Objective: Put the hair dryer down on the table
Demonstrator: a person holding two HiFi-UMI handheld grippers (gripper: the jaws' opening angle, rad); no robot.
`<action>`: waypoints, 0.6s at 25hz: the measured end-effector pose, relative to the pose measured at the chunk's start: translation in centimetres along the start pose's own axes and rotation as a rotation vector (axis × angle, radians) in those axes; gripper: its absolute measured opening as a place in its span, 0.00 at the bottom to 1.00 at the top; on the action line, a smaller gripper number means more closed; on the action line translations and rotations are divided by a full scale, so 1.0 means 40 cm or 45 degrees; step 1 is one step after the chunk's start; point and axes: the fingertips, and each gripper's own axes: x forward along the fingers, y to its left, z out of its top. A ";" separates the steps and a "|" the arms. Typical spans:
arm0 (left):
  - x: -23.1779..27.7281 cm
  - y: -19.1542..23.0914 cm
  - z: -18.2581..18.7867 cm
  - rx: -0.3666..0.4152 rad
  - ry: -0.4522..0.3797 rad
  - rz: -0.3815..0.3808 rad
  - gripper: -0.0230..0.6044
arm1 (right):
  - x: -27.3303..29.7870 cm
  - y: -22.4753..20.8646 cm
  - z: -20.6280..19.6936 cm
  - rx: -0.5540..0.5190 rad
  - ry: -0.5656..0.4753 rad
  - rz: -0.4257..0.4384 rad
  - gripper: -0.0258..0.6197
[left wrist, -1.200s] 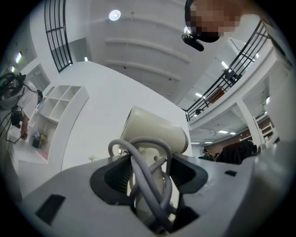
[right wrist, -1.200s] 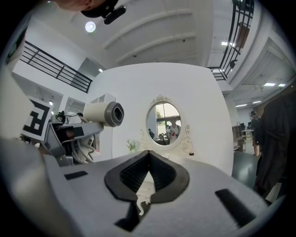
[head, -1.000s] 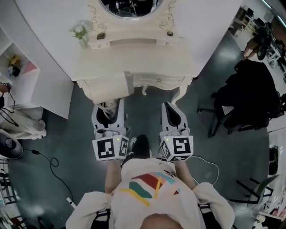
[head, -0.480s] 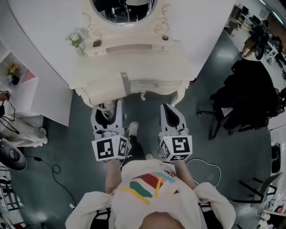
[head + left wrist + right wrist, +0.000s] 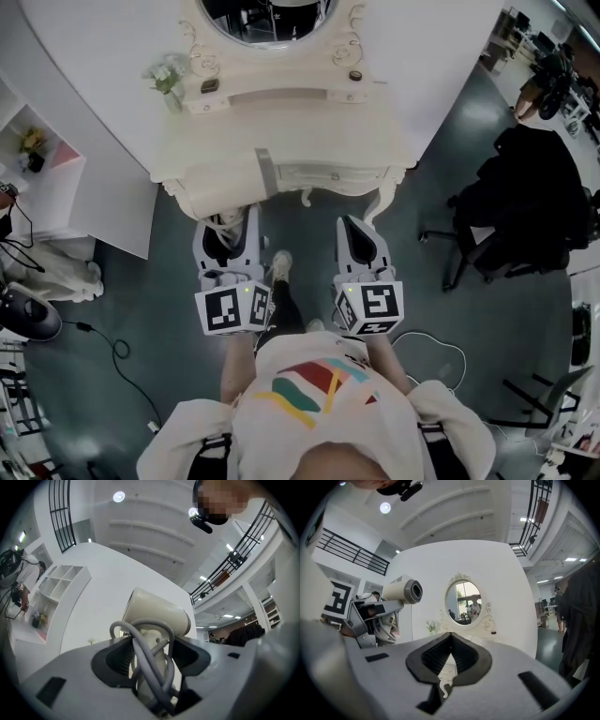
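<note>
Clamping hair dryer [image 5: 158,615], left hand-held gripper [image 5: 228,230] near table [image 5: 314,131] front edge

Hair dryer [image 5: 158,613] handle half behind cord [image 5: 149,672]

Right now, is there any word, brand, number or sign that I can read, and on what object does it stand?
None can be read.
The marker cubes on the left tool and right tool: only black-and-white square patterns, no words.
The hair dryer: no brand visible.
The shirt: coloured stripes, no letters.
</note>
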 end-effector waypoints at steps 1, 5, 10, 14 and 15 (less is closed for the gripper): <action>0.002 0.001 0.001 -0.001 -0.002 -0.001 0.43 | 0.003 0.001 0.000 0.000 0.002 0.001 0.04; 0.015 0.006 -0.001 -0.006 -0.006 -0.007 0.43 | 0.019 0.003 0.000 -0.006 0.005 0.005 0.04; 0.047 0.023 -0.014 -0.014 -0.001 -0.002 0.43 | 0.050 -0.005 -0.006 -0.007 0.016 0.003 0.04; 0.073 0.033 -0.029 -0.035 0.020 0.007 0.43 | 0.065 -0.016 -0.015 0.007 0.037 -0.002 0.04; 0.080 0.034 -0.033 -0.039 0.027 0.006 0.43 | 0.069 -0.017 -0.015 0.007 0.040 -0.005 0.04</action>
